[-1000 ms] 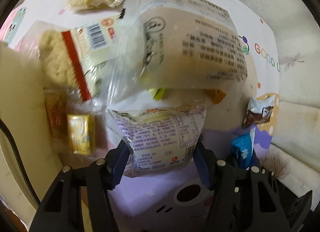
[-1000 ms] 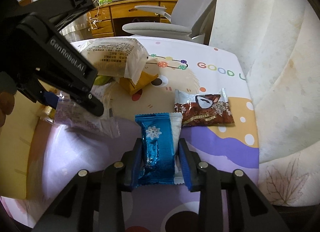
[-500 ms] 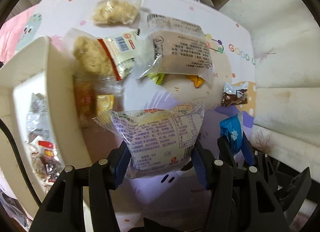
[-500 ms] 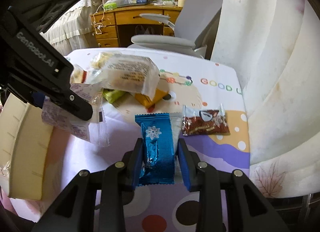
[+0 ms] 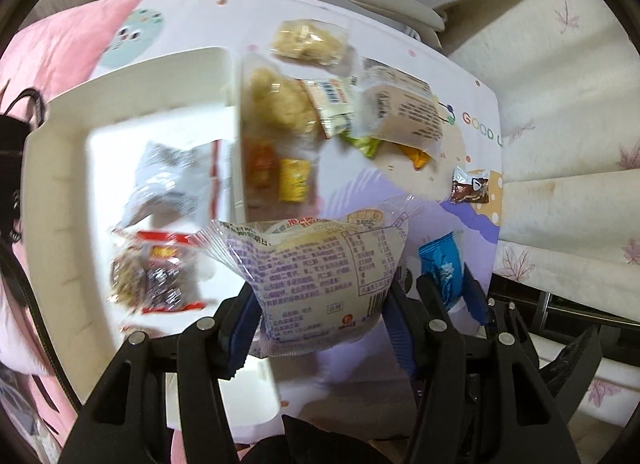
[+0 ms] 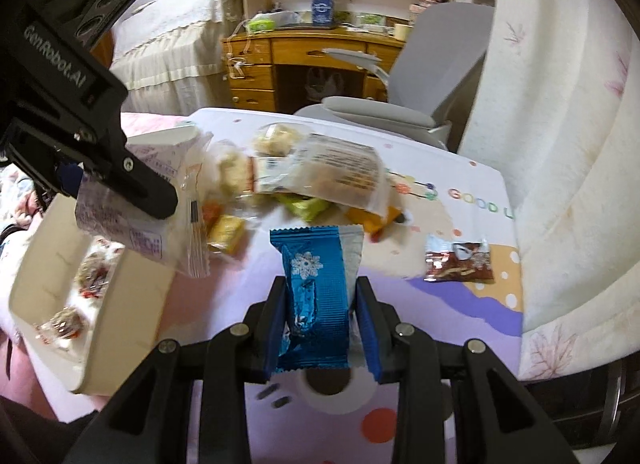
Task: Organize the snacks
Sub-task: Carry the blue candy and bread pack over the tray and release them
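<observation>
My left gripper (image 5: pixel 320 298) is shut on a clear bread pack with purple print (image 5: pixel 316 260), held in the air beside the white bin (image 5: pixel 60 183). In the right wrist view that pack (image 6: pixel 132 223) hangs over the near rim of the bin (image 6: pixel 132 304). My right gripper (image 6: pixel 320 304) is shut on a blue snowflake packet (image 6: pixel 316 276), lifted off the cartoon tablecloth (image 6: pixel 440 344). The left wrist view shows the blue packet (image 5: pixel 440 264) just right of the bread pack. Several wrapped snacks (image 5: pixel 160 280) lie inside the bin.
A pile of loose snacks (image 6: pixel 320 175) sits mid-table, topped by a large pale pack (image 5: pixel 400 111). A brown packet (image 6: pixel 456 264) lies alone to the right. A grey chair (image 6: pixel 400 115) stands behind the table, a cream cover (image 6: pixel 560 183) to the right.
Both grippers have risen with their packs. The left one has shifted towards the bin, whose inside has come into its view.
</observation>
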Demonstrator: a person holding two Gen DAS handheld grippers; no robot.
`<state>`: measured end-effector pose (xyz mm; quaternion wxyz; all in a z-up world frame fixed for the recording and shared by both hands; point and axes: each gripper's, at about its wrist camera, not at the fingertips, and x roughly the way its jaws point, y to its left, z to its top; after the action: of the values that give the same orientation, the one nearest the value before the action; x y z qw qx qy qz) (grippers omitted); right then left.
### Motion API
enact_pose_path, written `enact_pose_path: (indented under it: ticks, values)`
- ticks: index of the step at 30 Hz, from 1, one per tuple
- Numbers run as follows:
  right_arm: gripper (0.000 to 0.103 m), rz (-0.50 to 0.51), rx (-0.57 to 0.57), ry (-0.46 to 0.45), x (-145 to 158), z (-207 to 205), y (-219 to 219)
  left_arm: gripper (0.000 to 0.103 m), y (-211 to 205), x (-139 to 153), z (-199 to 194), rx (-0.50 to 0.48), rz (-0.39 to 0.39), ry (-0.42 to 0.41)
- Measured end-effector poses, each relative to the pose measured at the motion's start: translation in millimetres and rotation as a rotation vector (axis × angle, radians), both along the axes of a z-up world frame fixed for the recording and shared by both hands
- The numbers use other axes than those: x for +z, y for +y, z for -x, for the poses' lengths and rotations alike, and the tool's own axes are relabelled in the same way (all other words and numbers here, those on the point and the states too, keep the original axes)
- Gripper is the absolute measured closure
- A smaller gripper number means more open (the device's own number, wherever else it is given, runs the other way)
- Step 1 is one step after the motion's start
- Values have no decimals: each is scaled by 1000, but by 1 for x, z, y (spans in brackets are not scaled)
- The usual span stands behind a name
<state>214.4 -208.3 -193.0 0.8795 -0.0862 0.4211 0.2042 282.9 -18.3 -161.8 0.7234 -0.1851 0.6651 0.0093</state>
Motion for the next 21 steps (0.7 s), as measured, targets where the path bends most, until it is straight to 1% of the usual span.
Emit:
enact_pose_path:
  ticks: [9, 16, 21]
  values:
    - [69, -44, 131, 32, 9, 27, 43, 47, 50, 12, 52, 107, -17, -7]
    - [69, -74, 239, 30, 25, 45, 78, 46, 91, 9, 92, 201, -46, 10]
    - [69, -104, 310, 36, 35, 62, 96, 46, 114, 6, 115, 246, -72, 13]
